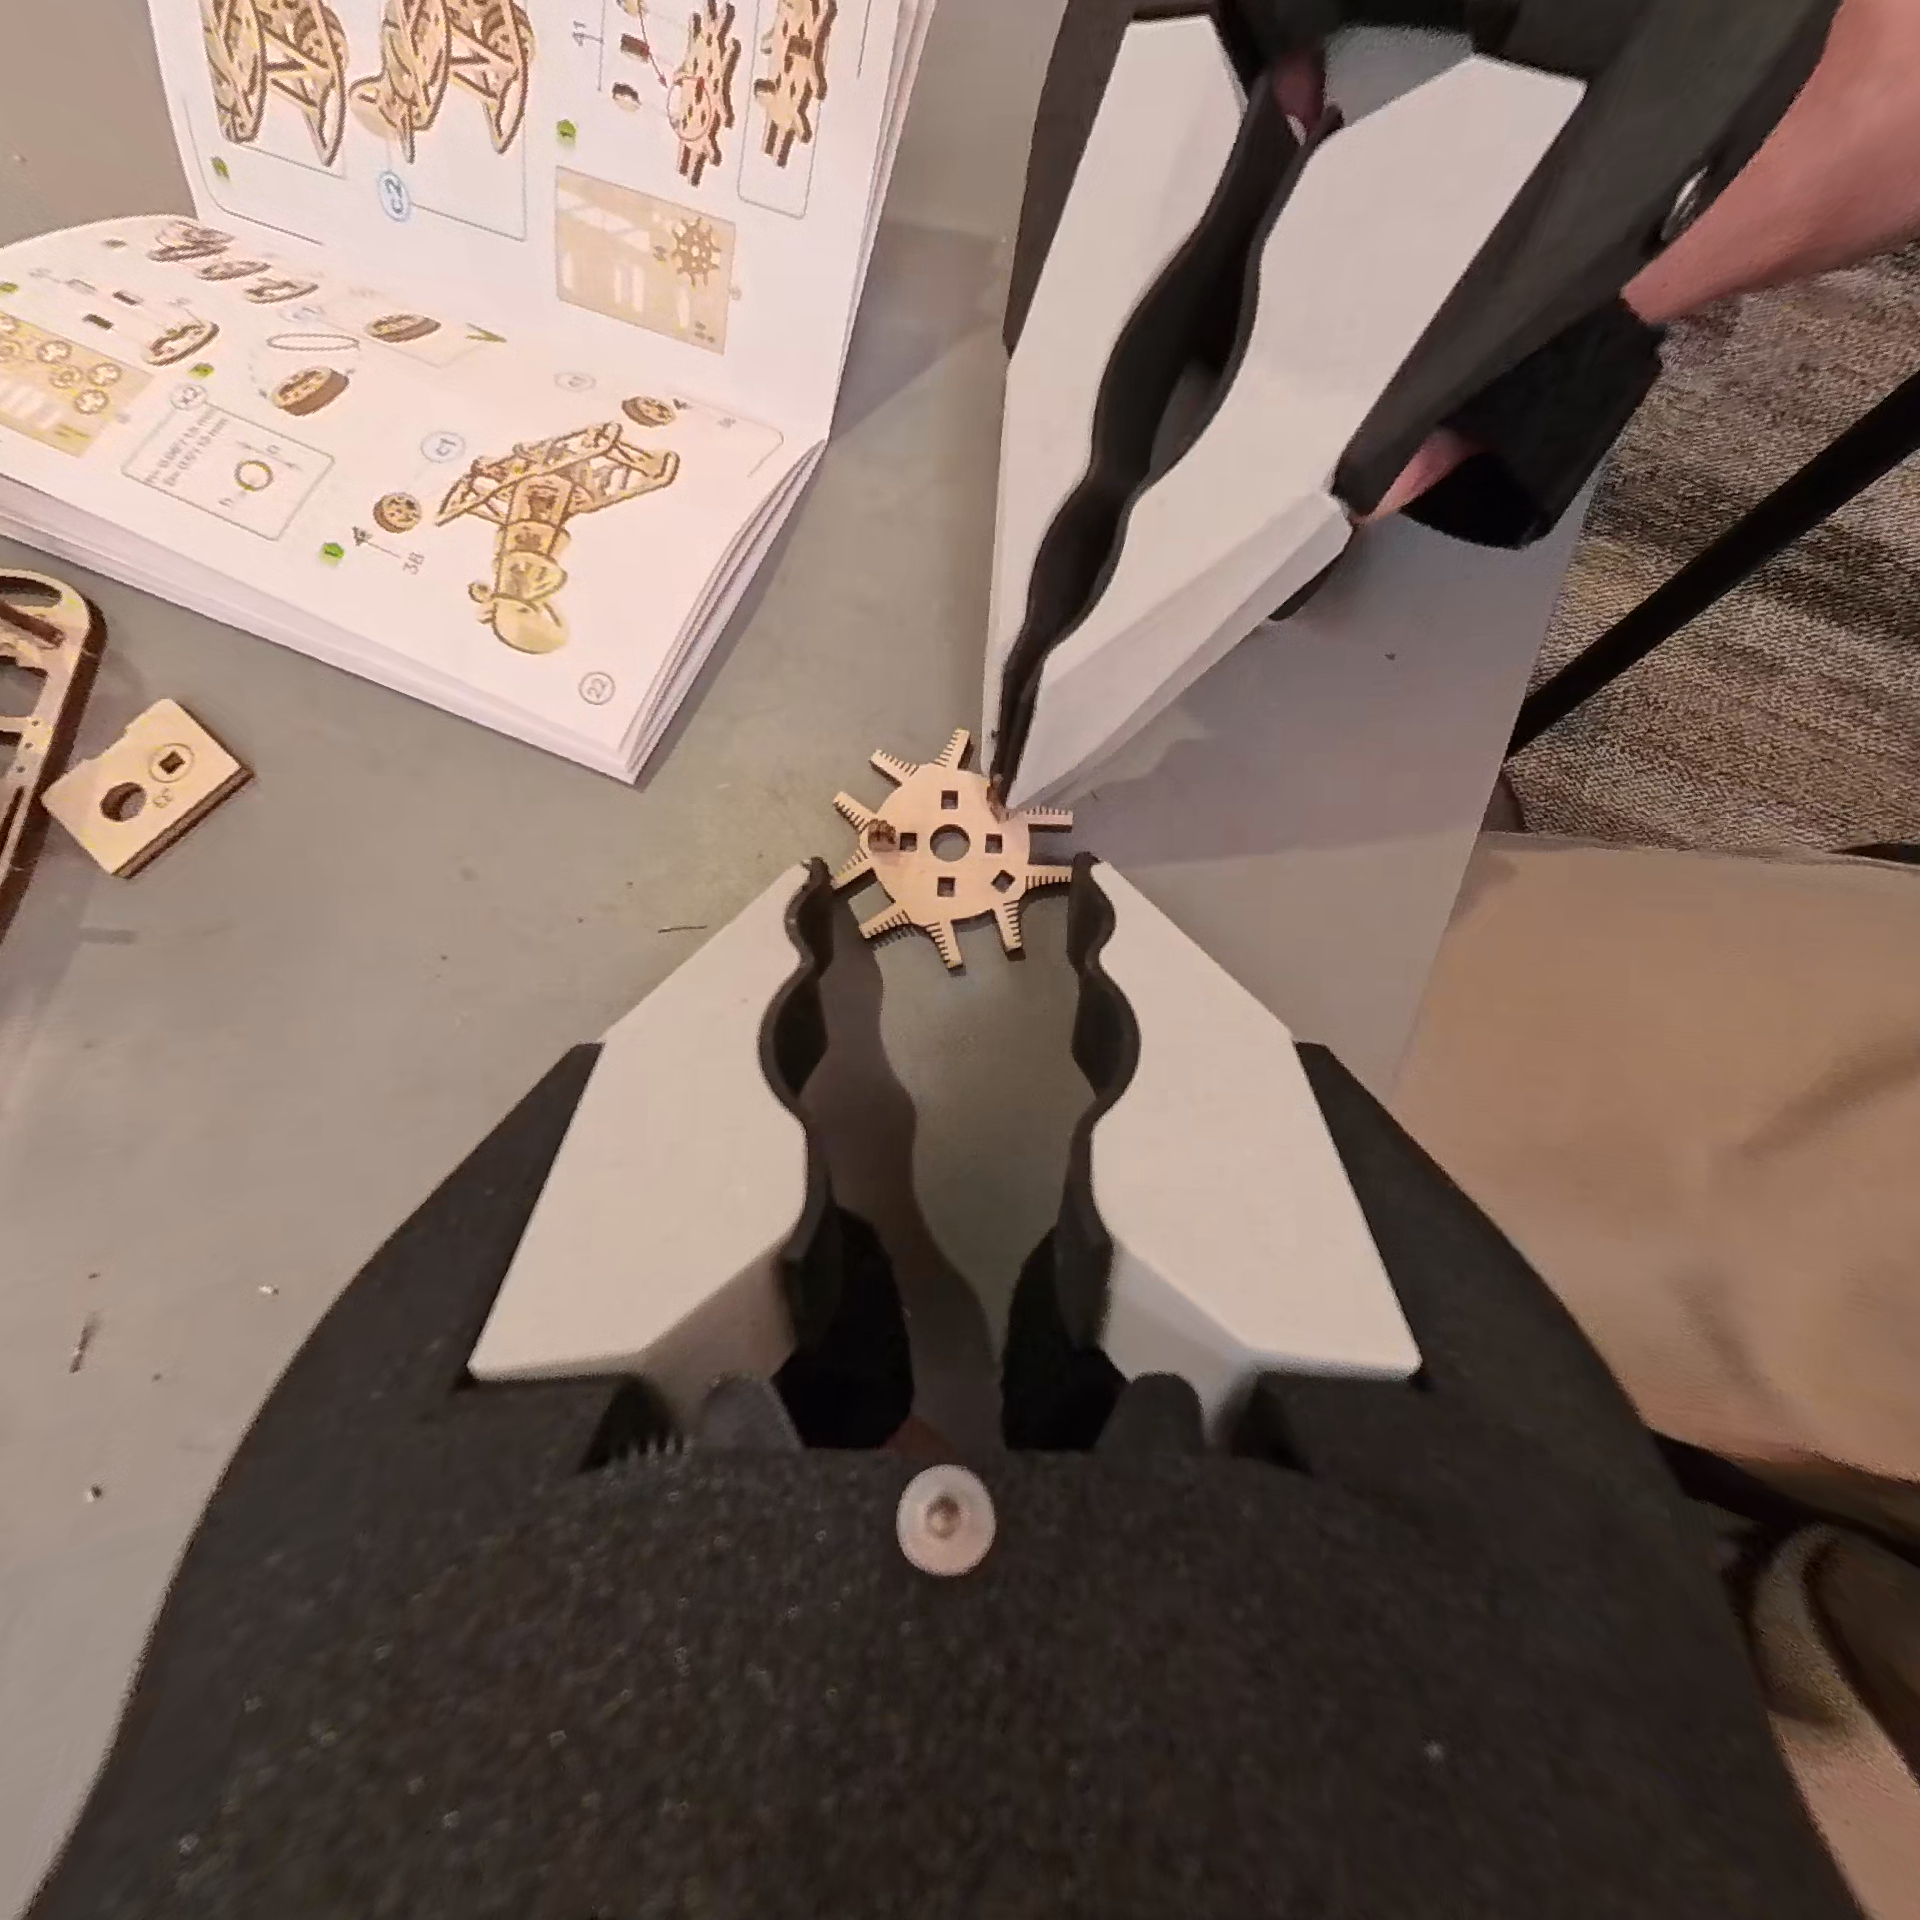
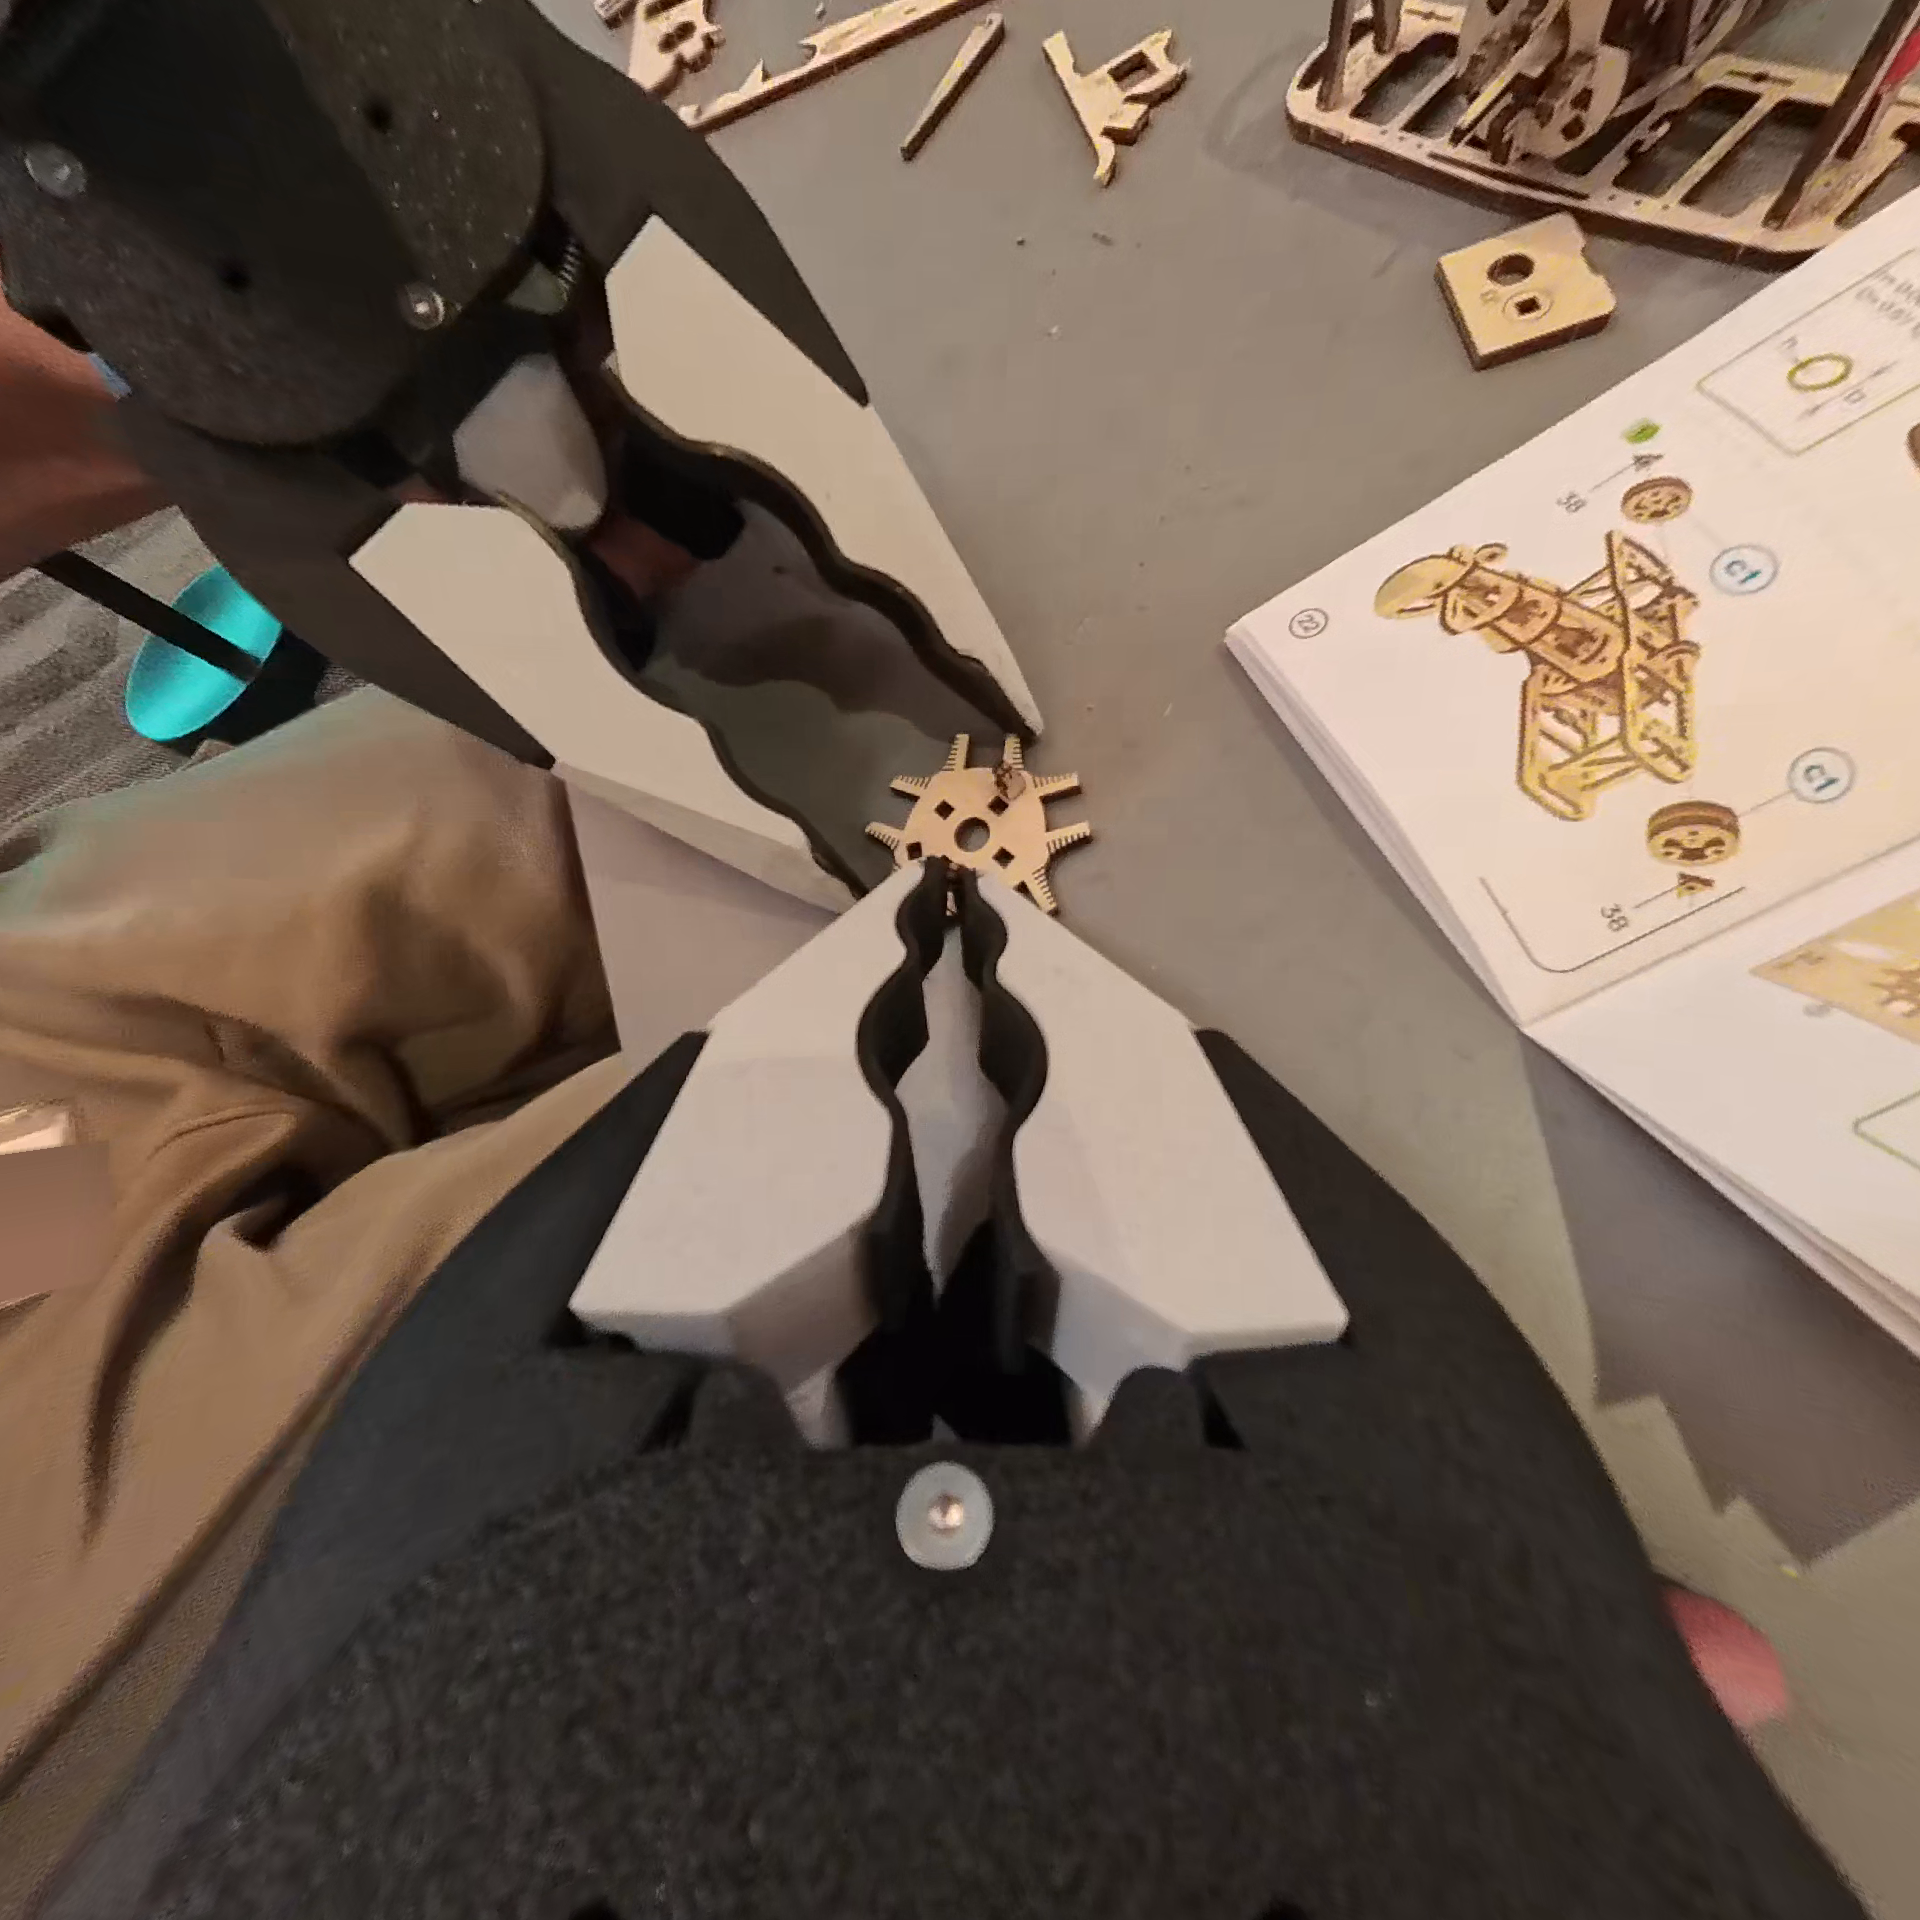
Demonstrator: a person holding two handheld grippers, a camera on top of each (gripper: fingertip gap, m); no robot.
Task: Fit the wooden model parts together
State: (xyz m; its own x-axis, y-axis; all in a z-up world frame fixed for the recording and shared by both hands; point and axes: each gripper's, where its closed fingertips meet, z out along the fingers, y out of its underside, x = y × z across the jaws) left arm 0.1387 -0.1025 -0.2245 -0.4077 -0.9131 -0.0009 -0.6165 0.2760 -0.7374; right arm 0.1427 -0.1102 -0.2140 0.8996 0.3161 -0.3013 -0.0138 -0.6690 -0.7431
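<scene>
A wooden star wheel lies flat on the grey tabletop beside an open booklet. The left tongs stand apart around it. The right tongs pinch a tiny peg against it. Only the right view shows the big wooden model.

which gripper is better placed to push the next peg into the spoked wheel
Right: the right gripper is shut on a small peg at the spoked wheel; the left gripper is open.
</scene>
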